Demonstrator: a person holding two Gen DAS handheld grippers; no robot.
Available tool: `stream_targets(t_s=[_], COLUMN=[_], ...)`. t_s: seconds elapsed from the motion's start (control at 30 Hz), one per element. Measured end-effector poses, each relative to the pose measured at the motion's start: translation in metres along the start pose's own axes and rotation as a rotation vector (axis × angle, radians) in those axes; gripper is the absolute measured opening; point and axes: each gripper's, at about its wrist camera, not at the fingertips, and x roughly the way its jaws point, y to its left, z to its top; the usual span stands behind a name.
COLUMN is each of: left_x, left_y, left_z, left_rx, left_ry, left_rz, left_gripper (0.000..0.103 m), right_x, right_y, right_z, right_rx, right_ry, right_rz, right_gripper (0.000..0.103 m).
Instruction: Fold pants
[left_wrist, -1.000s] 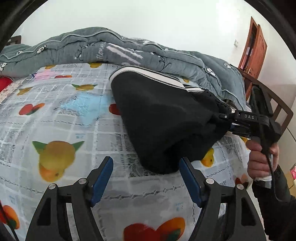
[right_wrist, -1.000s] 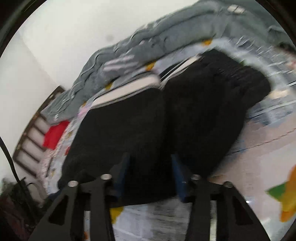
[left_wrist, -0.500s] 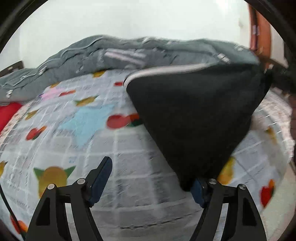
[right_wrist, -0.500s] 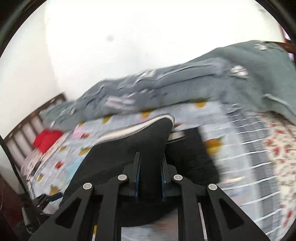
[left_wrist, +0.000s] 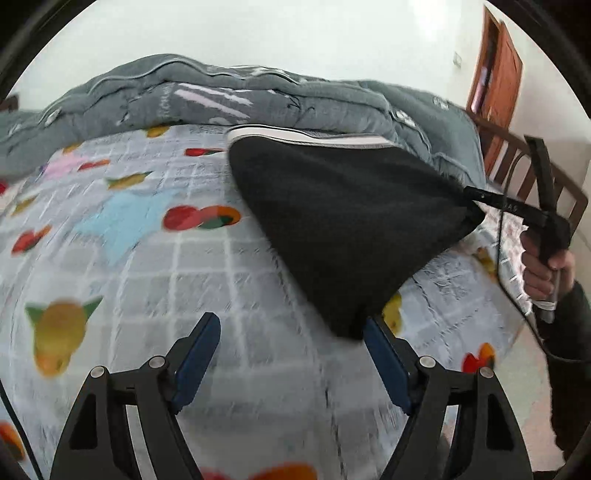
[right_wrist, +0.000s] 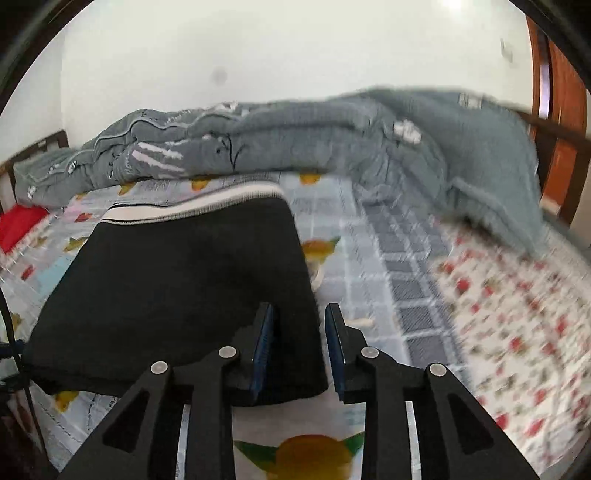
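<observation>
I count one pair of black pants (right_wrist: 177, 288) on the fruit-print sheet (left_wrist: 155, 280), one grey quilt (left_wrist: 229, 96) behind. My left gripper (left_wrist: 291, 350) gapes wide, holding nothing, with the pants' near corner just by its right pad. My right gripper (right_wrist: 299, 350) is opening, a pants corner between its narrow jaws.

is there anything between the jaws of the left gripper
No, the left gripper stands wide open over the bedsheet, and the corner of the black pants hangs beside one finger, not between them.
</observation>
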Motion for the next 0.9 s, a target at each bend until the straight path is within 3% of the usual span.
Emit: stream_targets(t_s=[0.07,0.2,0.27,0.37,0.43,0.57,0.63,0.7,0.73,0.77,0.87,0.9], left_x=[-0.008,-0.003,0.015,0.055,0.064,0.062,0.059,0.060,0.065,0.072,0.093,0.103], left_y=[0.003,-0.003,-0.010,-0.029,-0.032,-0.022,-0.015,-0.009,-0.002,0.004,0.023,0.029], left_z=[0.003,0.039,0.054,0.052,0.043,0.045,0.057,0.071,0.082,0.091,0.109,0.113], left_rx=[-0.025,-0.036,-0.025,0.053,0.055,-0.006,-0.005,-0.014,-0.040,-0.067,-0.138,-0.158], left_ry=[-0.024,-0.055,-0.037,0.059,0.075,0.090,0.059,0.030,0.038,0.052,0.080,0.089], left_rz=[-0.006,0.026,0.026,0.127,0.087,0.008,0.020,0.023,0.020,-0.004,-0.064,-0.066], left_gripper=[0.079,0.079,0.079,0.079,0.080,0.079,0.080,0.079,0.078,0.077,0.074,0.068], right_x=[-0.008,-0.022,-0.018,0.011,0.032,0.026,0.018,0.015,0.017,0.022,0.051,0.065], right_y=[0.006,0.008,0.008,0.019,0.015,0.002,-0.008,-0.016,-0.019,-0.022,-0.024,-0.024], right_z=[0.006,0.013,0.011,-0.008,-0.025,-0.030,-0.016,0.000,0.010,0.019,0.043,0.049], right_rx=[-0.034,-0.030,-0.019,-0.109,-0.086,-0.043,-0.008,0.025,0.043,0.059,0.103,0.116], right_ry=[-0.035,-0.106,-0.084,0.007,0.097,0.121,0.102,0.066,0.052,0.047,0.087,0.115], right_rz=[0.000,-0.053,0.024,-0.019,-0.036,0.020,0.050,0.057,0.066,0.081,0.149,0.161], right_gripper=[0.027,0.031,0.034,0.034,0.034,0.034,0.035,0.045,0.056,0.060,0.060,0.060])
